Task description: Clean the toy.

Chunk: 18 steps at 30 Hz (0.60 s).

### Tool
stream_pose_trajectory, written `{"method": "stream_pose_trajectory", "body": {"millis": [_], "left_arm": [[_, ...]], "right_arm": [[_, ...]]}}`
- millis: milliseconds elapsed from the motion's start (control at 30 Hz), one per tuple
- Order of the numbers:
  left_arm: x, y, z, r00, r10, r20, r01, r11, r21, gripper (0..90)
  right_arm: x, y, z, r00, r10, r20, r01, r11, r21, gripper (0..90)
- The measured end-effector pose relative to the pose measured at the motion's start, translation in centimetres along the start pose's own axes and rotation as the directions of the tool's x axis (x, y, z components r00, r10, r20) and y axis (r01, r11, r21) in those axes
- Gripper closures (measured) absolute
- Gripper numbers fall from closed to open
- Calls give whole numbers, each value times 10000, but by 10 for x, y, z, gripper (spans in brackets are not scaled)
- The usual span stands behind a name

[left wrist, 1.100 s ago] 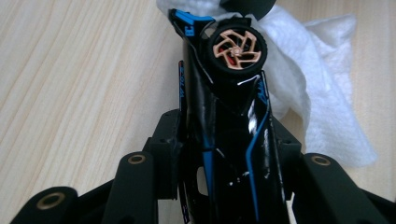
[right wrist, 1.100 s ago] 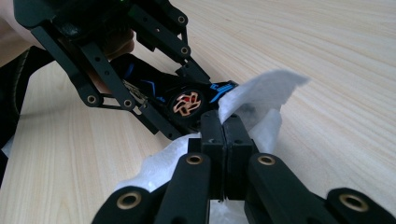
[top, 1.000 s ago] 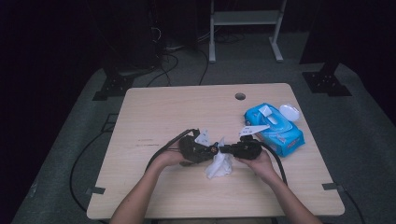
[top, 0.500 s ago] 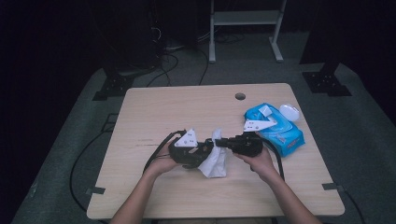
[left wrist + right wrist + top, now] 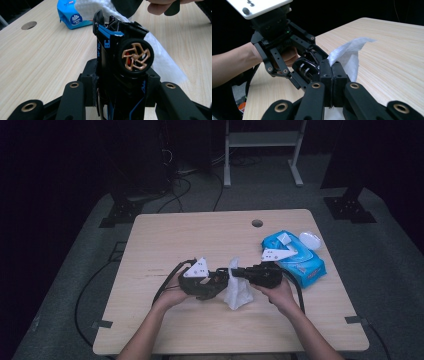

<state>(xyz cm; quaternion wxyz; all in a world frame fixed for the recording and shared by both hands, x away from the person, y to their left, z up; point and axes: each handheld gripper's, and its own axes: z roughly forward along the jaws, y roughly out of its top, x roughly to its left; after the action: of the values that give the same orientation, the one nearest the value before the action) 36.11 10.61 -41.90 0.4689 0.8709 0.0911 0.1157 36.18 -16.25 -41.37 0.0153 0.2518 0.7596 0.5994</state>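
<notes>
Toy car (image 5: 125, 57) is what I've got clamped in my left gripper (image 5: 117, 82) right now, a little black model with blue trim and a bronze-spoked wheel facing the camera in the left gripper view. The jaws are closed onto its body from both sides and it sticks up between them nose-out, held off the table (image 5: 200, 235). In the high view that same left gripper (image 5: 217, 281) sits at about the middle of the tabletop, near my edge, with its grey plate on top.

My right gripper (image 5: 332, 72) has its jaws pressed fully together on a white wipe (image 5: 348, 53). In the right gripper view the two pads meet with the sheet pinched between them, and the loose end of it flares up and away to the right. From above, the right gripper (image 5: 239, 272) points straight at the left one, tips almost meeting, and the wipe (image 5: 237, 290) hangs down between the two in a crumpled fold that reaches the wood. In the left gripper view the wipe (image 5: 160, 62) lies right behind the car; can't tell for sure whether it's actually touching the car.

Off to the right of my hands there's the blue wipes pack (image 5: 295, 257), lying flat near the far right side of the table, just beside my right hand (image 5: 277, 292). Same pack (image 5: 71, 13) pops up at the top of the left gripper view.
</notes>
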Motion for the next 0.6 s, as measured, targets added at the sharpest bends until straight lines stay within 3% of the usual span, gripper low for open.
{"method": "stream_pose_trajectory", "body": {"millis": [133,233,600], "left_arm": [[1,-1,0,10000,-65,0,65,10000,-38,571],[2,-2,-1,9999,-142,23,143,9998,-143,571],[4,-3,-2,9997,-230,65,232,9995,-227,571]], "right_arm": [[-7,-8,0,9997,246,71,-247,9995,175,885],[-8,-11,0,9994,160,307,-171,9992,369,885],[-9,-15,2,9989,348,300,-363,9981,496,885]]}}
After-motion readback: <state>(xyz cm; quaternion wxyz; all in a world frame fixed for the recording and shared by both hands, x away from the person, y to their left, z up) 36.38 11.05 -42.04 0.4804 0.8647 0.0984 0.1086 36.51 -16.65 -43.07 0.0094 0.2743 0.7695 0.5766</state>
